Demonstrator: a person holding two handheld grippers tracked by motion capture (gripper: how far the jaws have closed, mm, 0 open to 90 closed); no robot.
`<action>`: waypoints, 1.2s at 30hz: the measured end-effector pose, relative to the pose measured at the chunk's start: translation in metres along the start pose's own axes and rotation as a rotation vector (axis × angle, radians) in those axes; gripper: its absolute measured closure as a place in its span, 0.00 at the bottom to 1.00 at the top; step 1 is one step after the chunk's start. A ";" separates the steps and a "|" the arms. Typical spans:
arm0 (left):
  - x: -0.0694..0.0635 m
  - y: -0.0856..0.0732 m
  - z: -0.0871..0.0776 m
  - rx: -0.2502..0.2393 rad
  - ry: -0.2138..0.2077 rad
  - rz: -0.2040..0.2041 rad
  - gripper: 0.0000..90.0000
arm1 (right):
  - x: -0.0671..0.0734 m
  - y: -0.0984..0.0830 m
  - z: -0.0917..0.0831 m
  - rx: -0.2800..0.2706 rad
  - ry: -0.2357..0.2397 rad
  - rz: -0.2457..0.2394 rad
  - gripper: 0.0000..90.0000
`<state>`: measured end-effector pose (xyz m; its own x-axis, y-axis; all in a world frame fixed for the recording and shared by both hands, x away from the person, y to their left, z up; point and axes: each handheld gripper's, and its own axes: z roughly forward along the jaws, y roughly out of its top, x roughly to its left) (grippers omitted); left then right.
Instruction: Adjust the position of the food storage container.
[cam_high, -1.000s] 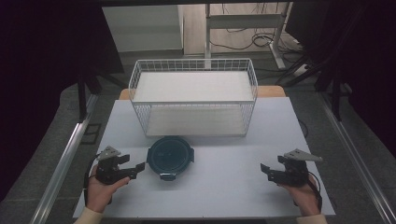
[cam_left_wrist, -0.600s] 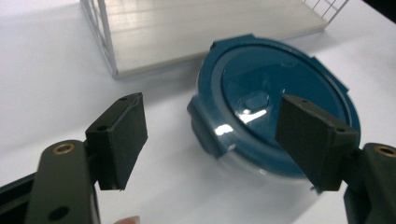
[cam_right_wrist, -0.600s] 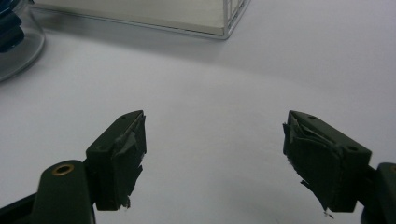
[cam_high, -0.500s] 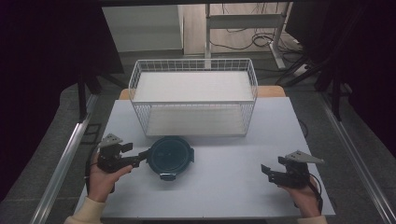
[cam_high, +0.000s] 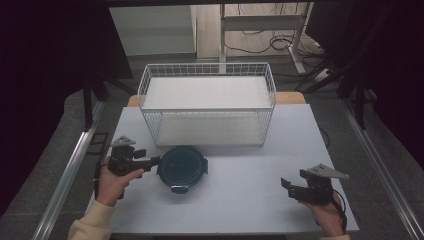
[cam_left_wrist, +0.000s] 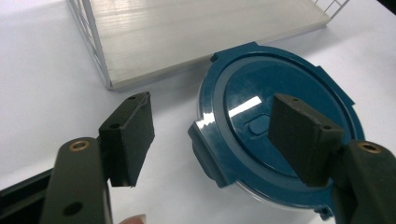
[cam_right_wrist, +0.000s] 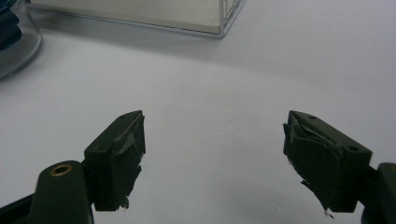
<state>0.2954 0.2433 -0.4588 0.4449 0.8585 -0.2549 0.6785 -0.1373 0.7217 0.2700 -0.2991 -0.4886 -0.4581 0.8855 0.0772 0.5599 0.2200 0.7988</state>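
High view: a white table (cam_high: 240, 200) carries a white wire basket (cam_high: 207, 102) at its far side and, just nearer, a round blue-lidded container (cam_high: 182, 167). The left gripper (cam_high: 152, 161) reaches its left rim; the right gripper (cam_high: 286, 184) sits well apart, near right.

Left gripper view: jaws wide, one over the lid (cam_left_wrist: 280, 126) — not gripping.

Right gripper view: jaws wide over bare table.

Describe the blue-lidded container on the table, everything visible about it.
The container is round and low, with a glossy dark blue plastic lid snapped over a clear body. Latch tabs stick out around the lid's rim, and a small raised oval sits near its centre. It lies flat and closed on the white table, just in front of the wire basket. The left tool, open, straddles its near edge; whether it touches is unclear.
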 end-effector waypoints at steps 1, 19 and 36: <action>0.001 0.001 0.002 0.000 0.001 -0.004 0.38 | 0.000 -0.001 -0.001 0.002 -0.007 -0.004 0.23; 0.018 0.012 0.028 0.109 0.035 0.025 0.94 | 0.001 -0.005 0.002 0.032 -0.042 -0.025 0.22; 0.015 -0.011 0.036 0.219 0.035 -0.004 0.99 | 0.001 -0.006 0.003 0.044 -0.058 -0.030 0.22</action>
<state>0.3155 0.2394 -0.4937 0.4239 0.8755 -0.2321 0.7927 -0.2346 0.5626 0.2683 -0.2981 -0.4948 -0.4352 0.9001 0.0174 0.5769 0.2640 0.7730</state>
